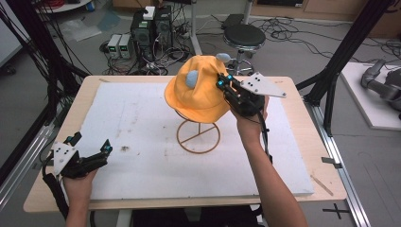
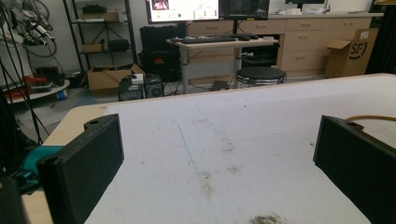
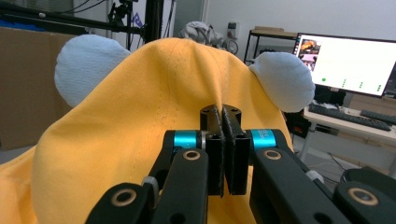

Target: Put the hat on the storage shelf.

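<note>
Yellow hat (image 1: 198, 97) with two pale blue ears sits draped on a wire stand (image 1: 198, 136), up toward the far middle of the counter (image 1: 302, 142), and the right gripper (image 1: 222, 85) is right there at its right side. From the right gripper view, the fingers (image 3: 215, 140) are pressed flat together with a ridge of the yellow fabric (image 3: 140, 121) pinched at their tips, so that is a closed grip on the hat's crown seam. One blue ear (image 3: 86, 70) puffs out to the left of the pinch and the other ear (image 3: 282, 79) to the right, both clear of the fingers.

Room to move looks good. The white foam pad (image 1: 142, 142) spreads wide and bare to the left of the stand's ring base, with only a few dark smudges on it. The stand stands well in from the pad's edges; the hat's brim overhangs the ring base but stays inside the counter's far edge, as best the high view lets me judge.

Down at the near left corner, the left gripper (image 1: 90, 147) rests in the person's hand, well apart from the hat. Its fingers (image 2: 84, 163) stand wide open with bare pad between them, and a curve of the stand's ring (image 2: 371, 118) peeks in beside the right-hand one.
</note>
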The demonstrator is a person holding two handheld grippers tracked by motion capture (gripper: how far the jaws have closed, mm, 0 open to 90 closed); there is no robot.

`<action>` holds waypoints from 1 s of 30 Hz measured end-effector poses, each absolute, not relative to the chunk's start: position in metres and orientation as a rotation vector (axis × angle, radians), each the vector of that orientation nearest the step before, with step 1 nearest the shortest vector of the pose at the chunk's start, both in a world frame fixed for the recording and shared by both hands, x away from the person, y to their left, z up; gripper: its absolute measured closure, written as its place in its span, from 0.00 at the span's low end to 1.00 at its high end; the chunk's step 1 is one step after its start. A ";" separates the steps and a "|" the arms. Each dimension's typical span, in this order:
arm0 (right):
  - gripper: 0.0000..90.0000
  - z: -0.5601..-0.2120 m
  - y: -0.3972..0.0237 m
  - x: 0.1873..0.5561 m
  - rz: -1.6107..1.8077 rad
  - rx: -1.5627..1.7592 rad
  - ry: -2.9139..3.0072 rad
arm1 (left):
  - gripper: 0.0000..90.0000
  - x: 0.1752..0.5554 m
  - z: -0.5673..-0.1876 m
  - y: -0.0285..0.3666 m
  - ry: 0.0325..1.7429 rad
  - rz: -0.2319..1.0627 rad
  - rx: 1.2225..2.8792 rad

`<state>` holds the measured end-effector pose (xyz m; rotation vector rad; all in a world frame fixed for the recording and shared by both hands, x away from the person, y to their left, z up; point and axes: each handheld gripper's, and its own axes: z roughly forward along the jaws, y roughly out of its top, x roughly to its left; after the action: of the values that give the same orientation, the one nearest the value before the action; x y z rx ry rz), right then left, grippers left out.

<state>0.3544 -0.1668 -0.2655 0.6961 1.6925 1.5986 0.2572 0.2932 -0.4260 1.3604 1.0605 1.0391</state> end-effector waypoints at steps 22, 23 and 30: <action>0.76 -0.285 -0.165 0.347 1.571 0.714 1.759 | 0.02 0.258 -0.426 0.292 1.061 1.033 1.372; 0.66 -0.284 -0.166 0.347 1.561 0.728 1.734 | 0.02 0.258 -0.426 0.292 1.062 1.032 1.371; 0.34 -0.279 -0.174 0.342 1.588 0.770 1.613 | 0.02 0.258 -0.427 0.293 1.061 1.032 1.371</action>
<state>0.3420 -0.1742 -0.2793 0.7699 1.6125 1.5879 0.2578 0.2931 -0.4267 1.3709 1.0607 1.0319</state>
